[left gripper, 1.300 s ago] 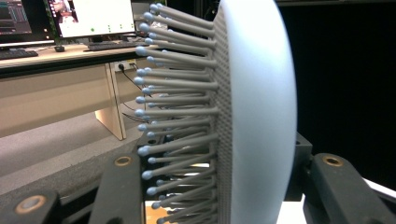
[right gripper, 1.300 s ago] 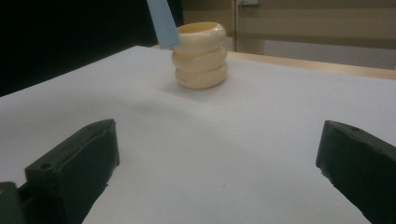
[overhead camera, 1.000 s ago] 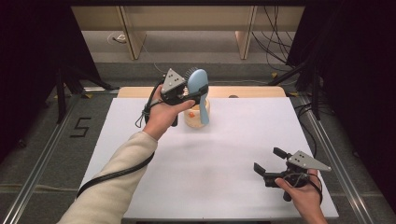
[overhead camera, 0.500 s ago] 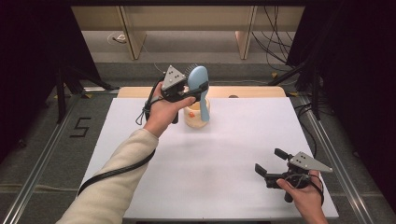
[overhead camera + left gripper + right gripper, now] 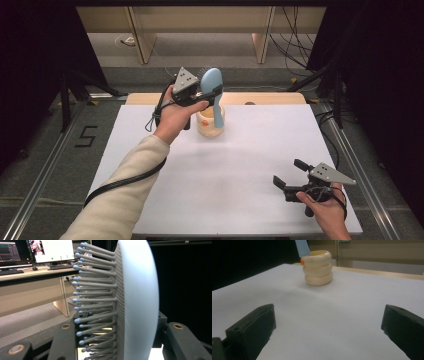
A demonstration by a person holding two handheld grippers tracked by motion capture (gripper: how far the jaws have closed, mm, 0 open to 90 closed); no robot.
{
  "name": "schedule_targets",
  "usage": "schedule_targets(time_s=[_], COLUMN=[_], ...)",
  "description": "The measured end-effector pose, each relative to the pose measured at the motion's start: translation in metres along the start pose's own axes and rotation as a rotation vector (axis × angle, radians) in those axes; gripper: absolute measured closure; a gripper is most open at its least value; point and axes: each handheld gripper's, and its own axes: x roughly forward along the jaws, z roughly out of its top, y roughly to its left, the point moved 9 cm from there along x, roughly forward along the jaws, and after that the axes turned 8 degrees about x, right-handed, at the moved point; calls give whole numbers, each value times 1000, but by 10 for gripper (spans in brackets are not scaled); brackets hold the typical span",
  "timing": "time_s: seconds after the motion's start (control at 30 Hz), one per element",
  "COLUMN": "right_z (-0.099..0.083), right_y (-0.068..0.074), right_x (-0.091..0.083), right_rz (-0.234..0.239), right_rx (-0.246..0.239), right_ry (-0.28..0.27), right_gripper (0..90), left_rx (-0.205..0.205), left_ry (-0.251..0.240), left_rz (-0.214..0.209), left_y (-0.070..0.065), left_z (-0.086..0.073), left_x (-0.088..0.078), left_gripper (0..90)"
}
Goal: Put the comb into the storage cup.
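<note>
Left gripper [image 5: 212, 91] pinched the pale blue hairbrush [image 5: 212, 82] by its head, held upright, handle end dipping into the cream ringed holder [image 5: 210, 123] at the white table's [image 5: 225, 165] far side, apparently without touching bottom. Right gripper [image 5: 291, 174] rested near the front right corner, jaws spread, nothing between them.

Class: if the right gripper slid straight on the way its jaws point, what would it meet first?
Probably the cream ridged holder: bare white table lies between it and the open right gripper, though the line may pass slightly beside it.
</note>
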Motion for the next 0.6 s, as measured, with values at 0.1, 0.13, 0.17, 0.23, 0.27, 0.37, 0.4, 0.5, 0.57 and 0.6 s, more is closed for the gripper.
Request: schedule_targets(time_s=[0.1, 0.13, 0.17, 0.23, 0.27, 0.37, 0.4, 0.5, 0.57, 0.6], right_z=[0, 0, 0, 0, 0, 0, -1, -1, -1, -1], right_y=[0, 0, 0, 0, 0, -1, -1, -1, -2, -2], right_x=[0, 0, 1, 0, 0, 0, 0, 0, 0, 0], right_rz=[-1, 0, 0, -1, 0, 0, -2, -3, -6, -6], right_rx=[-3, -3, -2, -3, -2, -1, -4, -4, -4, -1], right_ry=[0, -2, -2, 0, -1, -1, 0, 0, 3, 3], right_gripper=[6, 6, 6, 6, 6, 6, 6, 6, 6, 6], left_rx=[3, 4, 4, 5, 7, 10, 9, 13, 16, 17], left_ry=[-1, -1, -1, 1, 3, 1, 1, 2, 0, -2], left_rz=[4, 4, 5, 8, 9, 11, 11, 11, 14, 15], left_y=[1, 2, 2, 3, 3, 4, 5, 5, 7, 7], left_z=[1, 1, 1, 1, 1, 2, 2, 3, 5, 5], left_x=[0, 1, 1, 1, 1, 2, 2, 3, 4, 4], left_gripper=[490, 490, 490, 490, 490, 490, 490, 490, 490, 490])
